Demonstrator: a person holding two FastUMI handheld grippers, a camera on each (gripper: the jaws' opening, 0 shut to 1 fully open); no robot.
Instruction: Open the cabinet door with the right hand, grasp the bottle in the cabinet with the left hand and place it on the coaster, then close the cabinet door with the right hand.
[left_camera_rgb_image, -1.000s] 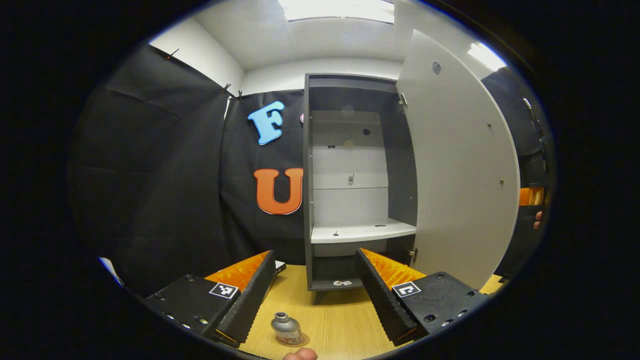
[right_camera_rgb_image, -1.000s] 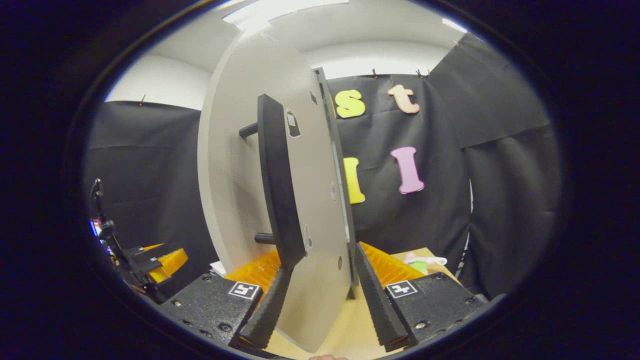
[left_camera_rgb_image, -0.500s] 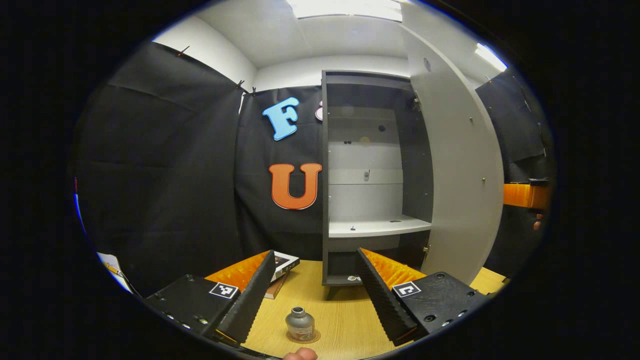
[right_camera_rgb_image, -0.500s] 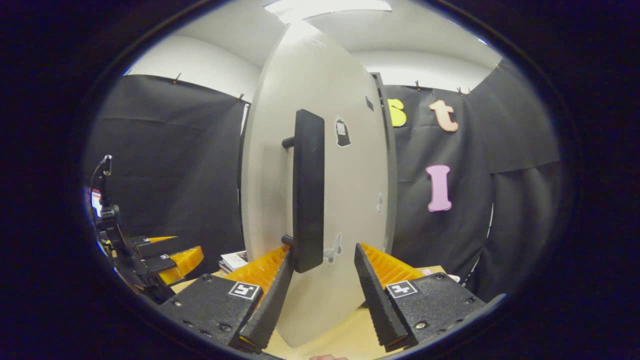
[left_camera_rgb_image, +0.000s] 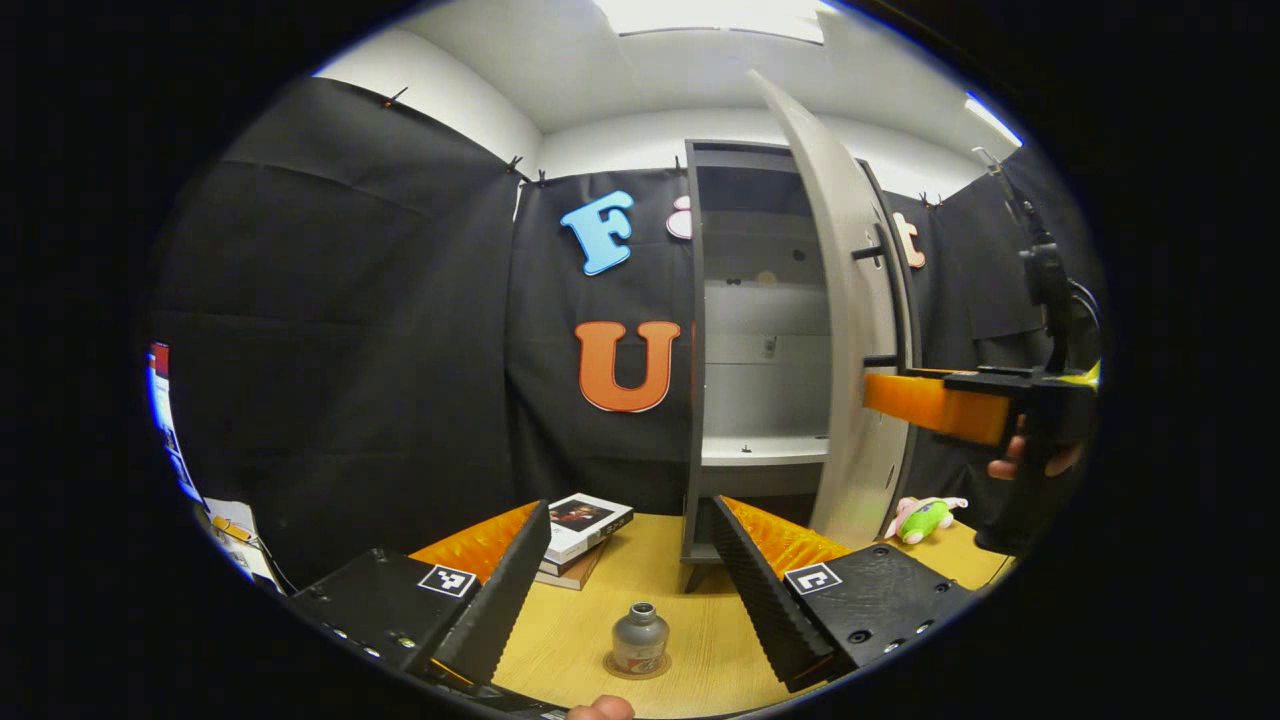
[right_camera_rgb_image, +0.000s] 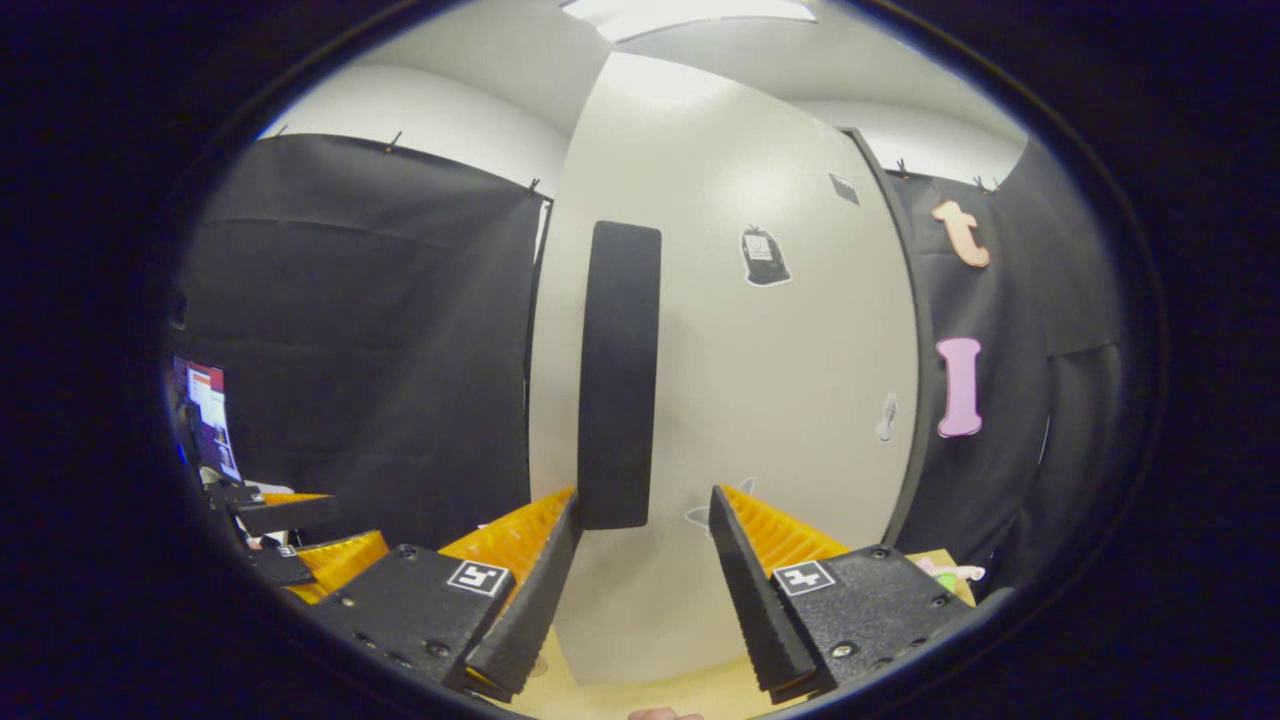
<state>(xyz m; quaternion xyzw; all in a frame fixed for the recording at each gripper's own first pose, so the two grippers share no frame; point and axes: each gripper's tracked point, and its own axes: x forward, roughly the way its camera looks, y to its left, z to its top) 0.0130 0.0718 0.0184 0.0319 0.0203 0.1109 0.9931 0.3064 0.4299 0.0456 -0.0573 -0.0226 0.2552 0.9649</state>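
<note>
On the wooden table (left_camera_rgb_image: 690, 600), a stack of books (left_camera_rgb_image: 580, 530) lies left of the cabinet (left_camera_rgb_image: 760, 350) and a plush toy (left_camera_rgb_image: 925, 517) right of it, behind the half-open cabinet door (left_camera_rgb_image: 850, 330). Upright, neck up, the bottle (left_camera_rgb_image: 640, 638) stands on the coaster (left_camera_rgb_image: 637, 668) between the spread fingers of the left gripper (left_camera_rgb_image: 620, 575). Facing the door's upright black handle (right_camera_rgb_image: 618, 375), the right gripper (right_camera_rgb_image: 640, 560) is likewise spread and grips nothing.

The table (left_camera_rgb_image: 700, 640) has a matt, light wood-grain surface. The bottle (left_camera_rgb_image: 640, 638) looks like dull grey metal and stands on a thin coaster (left_camera_rgb_image: 612, 667). The cabinet door (right_camera_rgb_image: 740, 400) is smooth, matt pale laminate; its handle (right_camera_rgb_image: 618, 375) is matt black. The plush toy (left_camera_rgb_image: 925, 518) is soft cloth.
</note>
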